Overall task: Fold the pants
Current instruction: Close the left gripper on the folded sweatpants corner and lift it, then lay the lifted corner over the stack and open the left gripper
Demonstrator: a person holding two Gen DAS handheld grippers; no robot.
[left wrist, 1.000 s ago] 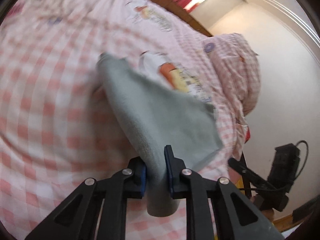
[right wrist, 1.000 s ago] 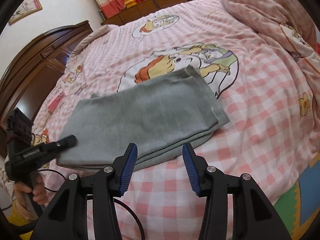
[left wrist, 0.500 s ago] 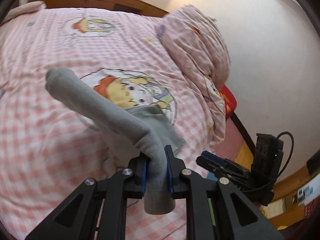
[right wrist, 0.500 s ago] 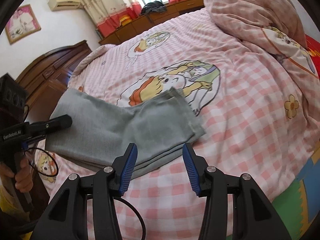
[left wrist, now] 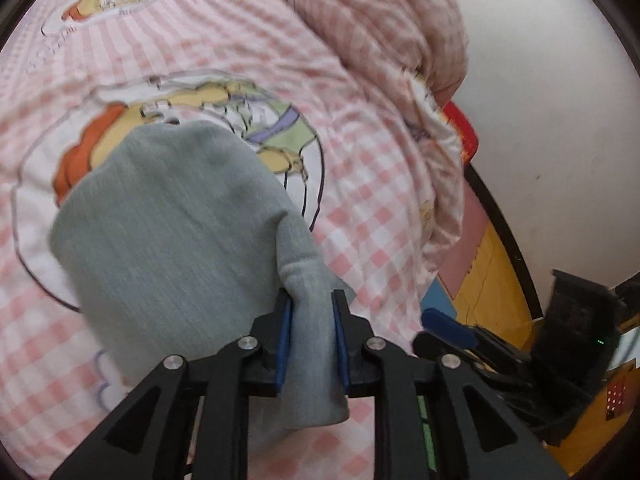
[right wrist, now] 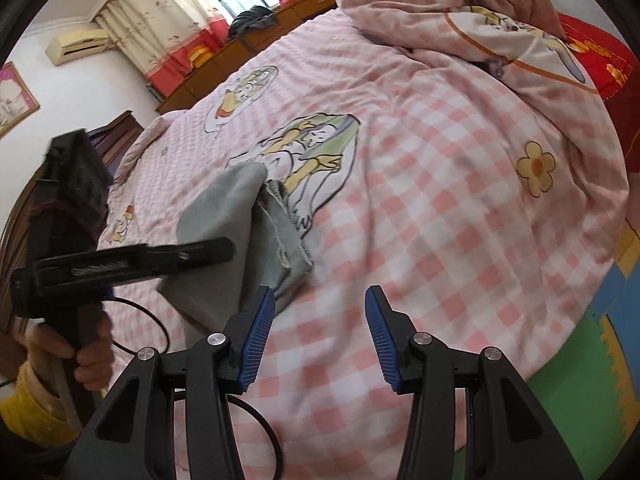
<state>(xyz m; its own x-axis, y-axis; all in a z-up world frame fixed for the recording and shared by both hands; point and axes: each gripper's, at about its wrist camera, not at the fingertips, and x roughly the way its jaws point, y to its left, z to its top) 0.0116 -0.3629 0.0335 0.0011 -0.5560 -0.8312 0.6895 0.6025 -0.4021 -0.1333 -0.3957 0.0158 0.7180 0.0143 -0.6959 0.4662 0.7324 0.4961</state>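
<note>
The grey pants (left wrist: 172,232) lie on a pink checked bedspread (left wrist: 372,216), doubled over on themselves. My left gripper (left wrist: 311,320) is shut on one end of the fabric, which bunches between its blue pads and hangs down past them. In the right wrist view the pants (right wrist: 236,216) arch up from the bed, the lifted end carried over the lower layers with their hems (right wrist: 288,240) showing. The left gripper (right wrist: 216,248) appears there as a black tool held by a hand (right wrist: 90,354). My right gripper (right wrist: 320,320) hovers open above bare bedspread, just right of the pants.
A bunched pink quilt (right wrist: 440,12) fills the bed's far right side. A red cushion (right wrist: 600,64) lies beyond it. Coloured floor mats (right wrist: 580,380) show past the bed's near edge. Dark wooden furniture (right wrist: 120,132) stands at the left, curtains (right wrist: 168,32) at the back.
My left gripper has carried the held end of the pants up and over toward the hems, doubling the fabric. The right gripper stayed open and drifted slightly right.
</note>
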